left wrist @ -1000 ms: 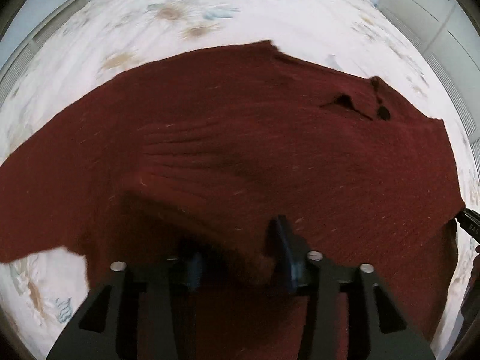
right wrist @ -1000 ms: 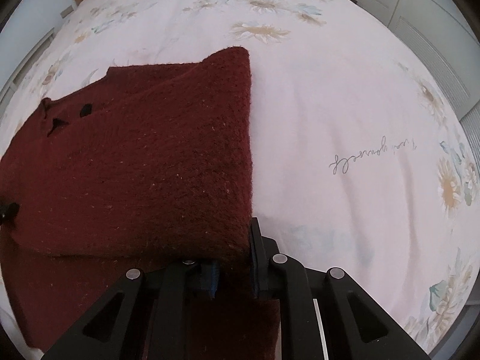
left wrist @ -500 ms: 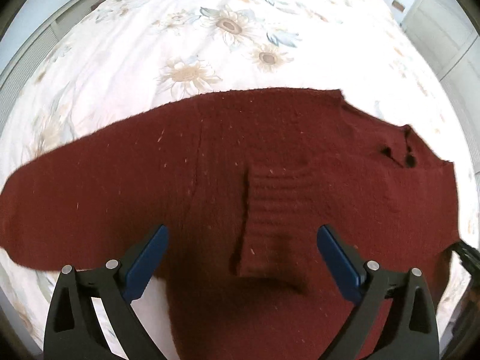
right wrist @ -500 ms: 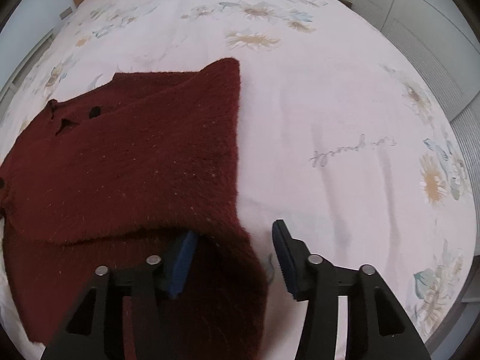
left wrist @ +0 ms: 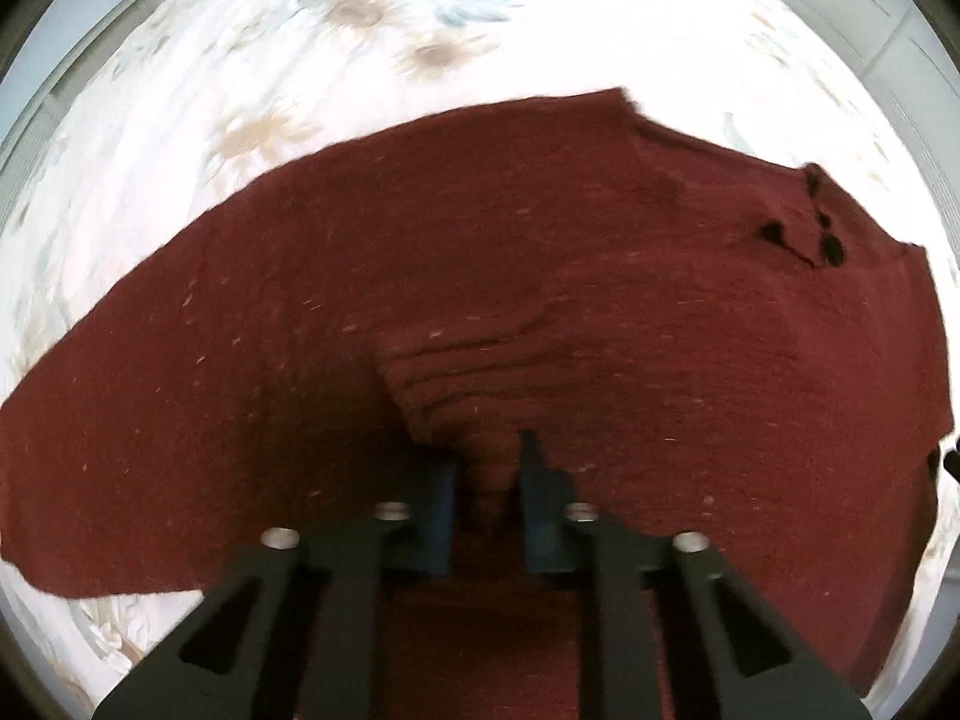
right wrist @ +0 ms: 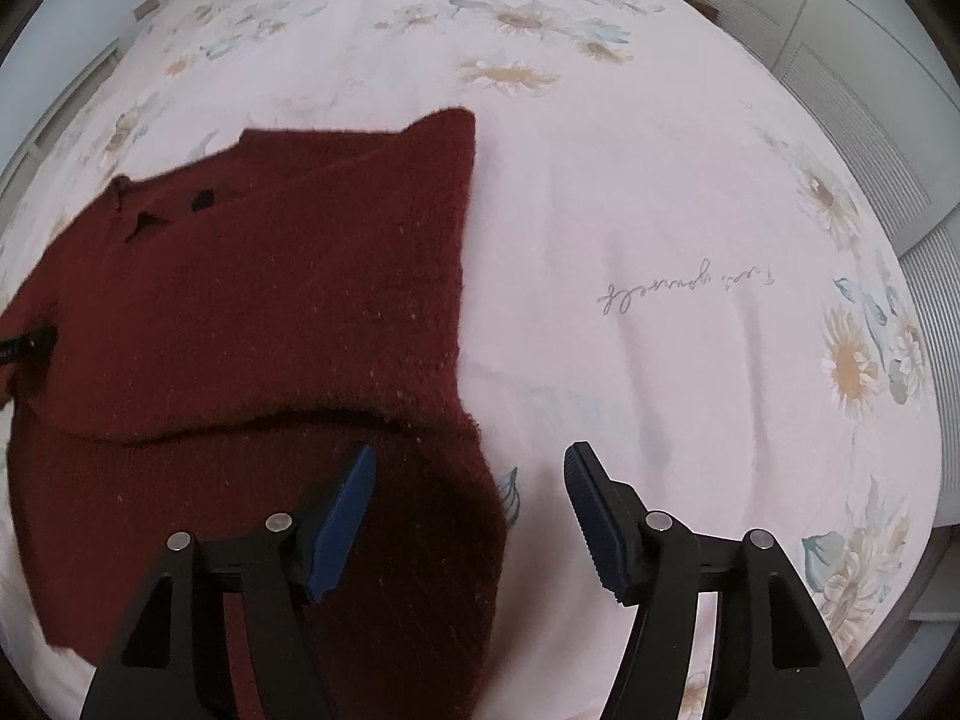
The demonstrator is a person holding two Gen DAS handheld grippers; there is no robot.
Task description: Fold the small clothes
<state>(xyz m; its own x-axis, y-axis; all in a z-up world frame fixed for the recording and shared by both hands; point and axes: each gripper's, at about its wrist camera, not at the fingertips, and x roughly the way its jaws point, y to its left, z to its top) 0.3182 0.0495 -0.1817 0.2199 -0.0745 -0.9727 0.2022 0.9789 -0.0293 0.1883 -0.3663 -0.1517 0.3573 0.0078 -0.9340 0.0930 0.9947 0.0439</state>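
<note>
A dark red knitted sweater (left wrist: pixel 540 276) lies spread on the bed, one sleeve reaching left. Its ribbed cuff (left wrist: pixel 480 396) lies folded onto the body. My left gripper (left wrist: pixel 486 480) is shut on the ribbed cuff, low over the sweater. In the right wrist view the sweater (right wrist: pixel 270 300) lies at the left with a side folded in. My right gripper (right wrist: pixel 471 480) is open and empty above the sweater's lower right corner; its left finger is over the cloth, its right finger over the sheet. The neck opening with dark buttons (left wrist: pixel 810 228) is at the far right.
The bed has a pale pink sheet (right wrist: pixel 660 210) printed with daisies and a line of script (right wrist: pixel 690 288). White cupboard doors (right wrist: pixel 870 60) stand at the right beyond the bed. The other gripper's tip (right wrist: pixel 24 348) shows at the left edge.
My left gripper was wide open above the cuff; it has dropped and shut on the cuff. My right gripper let go of the sweater's edge and has opened wider.
</note>
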